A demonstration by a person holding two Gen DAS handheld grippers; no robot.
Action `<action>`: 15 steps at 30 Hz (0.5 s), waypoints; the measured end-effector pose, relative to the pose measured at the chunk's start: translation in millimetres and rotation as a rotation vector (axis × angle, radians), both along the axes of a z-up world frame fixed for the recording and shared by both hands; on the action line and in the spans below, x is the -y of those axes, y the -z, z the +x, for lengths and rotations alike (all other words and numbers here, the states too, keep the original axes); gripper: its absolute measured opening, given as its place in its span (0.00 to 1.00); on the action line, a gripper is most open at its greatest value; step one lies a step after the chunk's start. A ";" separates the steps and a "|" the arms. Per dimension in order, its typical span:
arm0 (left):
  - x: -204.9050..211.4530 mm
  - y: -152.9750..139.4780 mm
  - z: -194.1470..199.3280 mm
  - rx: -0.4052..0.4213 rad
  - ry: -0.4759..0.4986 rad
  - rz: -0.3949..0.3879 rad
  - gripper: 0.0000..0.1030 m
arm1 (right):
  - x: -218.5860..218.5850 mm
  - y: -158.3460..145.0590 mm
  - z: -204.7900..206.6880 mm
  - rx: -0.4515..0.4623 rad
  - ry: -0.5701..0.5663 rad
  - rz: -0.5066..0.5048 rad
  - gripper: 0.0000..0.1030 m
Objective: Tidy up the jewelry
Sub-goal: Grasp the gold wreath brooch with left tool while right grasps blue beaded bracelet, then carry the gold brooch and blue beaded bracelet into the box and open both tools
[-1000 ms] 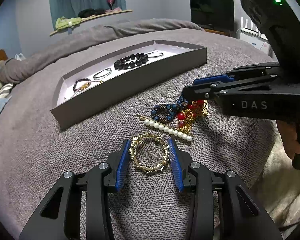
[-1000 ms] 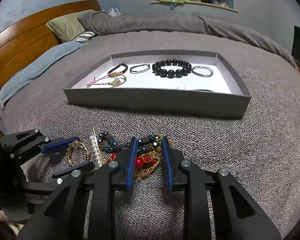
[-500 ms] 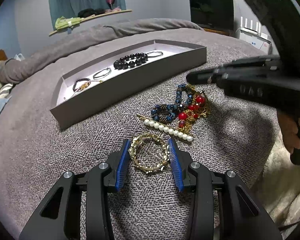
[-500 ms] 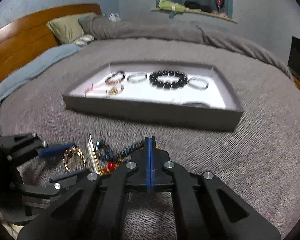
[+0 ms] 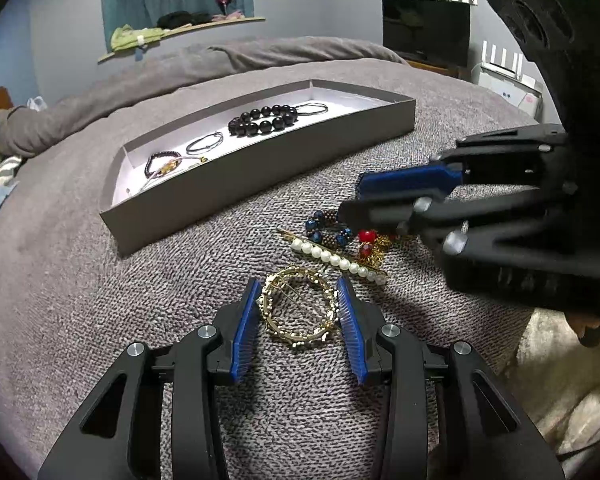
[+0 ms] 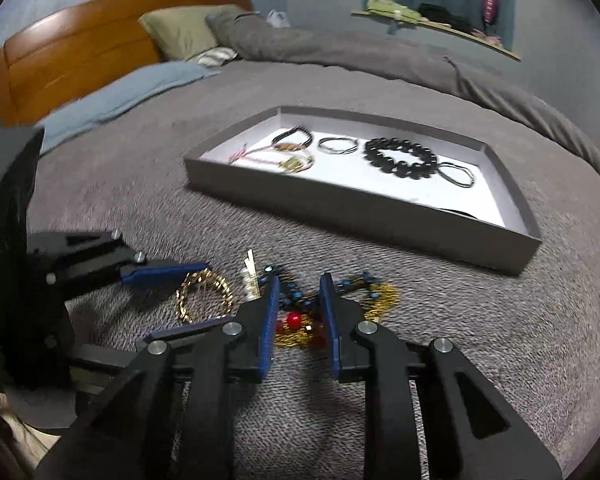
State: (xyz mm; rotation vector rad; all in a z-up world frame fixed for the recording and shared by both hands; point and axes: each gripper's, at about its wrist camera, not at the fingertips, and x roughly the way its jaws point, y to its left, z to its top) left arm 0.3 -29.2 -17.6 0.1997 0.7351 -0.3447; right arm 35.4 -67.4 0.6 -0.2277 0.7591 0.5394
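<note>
A grey tray (image 5: 260,168) (image 6: 364,204) on the bed holds several bracelets, among them a black bead bracelet (image 5: 264,120) (image 6: 400,158). In front of it lie a gold ring-shaped hair clip (image 5: 298,308) (image 6: 204,296), a pearl hair pin (image 5: 336,258), a blue bead bracelet (image 5: 328,230) and a red bead and gold chain piece (image 5: 370,240) (image 6: 296,322). My left gripper (image 5: 298,308) is open, its fingers on either side of the gold clip. My right gripper (image 6: 298,304) is open, low over the red bead and gold chain pile.
The grey knitted blanket (image 5: 100,300) covers the bed. A wooden headboard (image 6: 76,52) and pillows (image 6: 184,32) are at the far left in the right wrist view. A dark screen (image 5: 426,28) stands behind the bed.
My right gripper shut and lifted off the pile half a second ago, then opened again and came back down over the red beads. My left gripper has not moved.
</note>
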 end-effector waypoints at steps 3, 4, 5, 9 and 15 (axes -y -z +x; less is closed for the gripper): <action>-1.1 -0.7 -0.4 -0.002 0.002 -0.002 0.39 | -6.8 5.6 2.6 -0.005 -0.001 -0.042 0.21; -1.9 -1.3 -0.4 -0.003 0.001 -0.005 0.39 | -7.5 7.0 3.9 -0.006 -0.002 -0.049 0.21; -3.2 -1.9 -0.2 -0.002 -0.002 -0.008 0.39 | -8.6 9.2 6.7 -0.015 -0.003 -0.056 0.21; -9.3 -2.8 1.4 -0.013 -0.006 -0.030 0.39 | -9.5 12.8 10.1 -0.024 -0.024 -0.072 0.14; -8.8 -5.4 1.1 -0.007 -0.002 -0.030 0.39 | -1.3 5.4 9.5 -0.027 -0.031 -0.001 0.07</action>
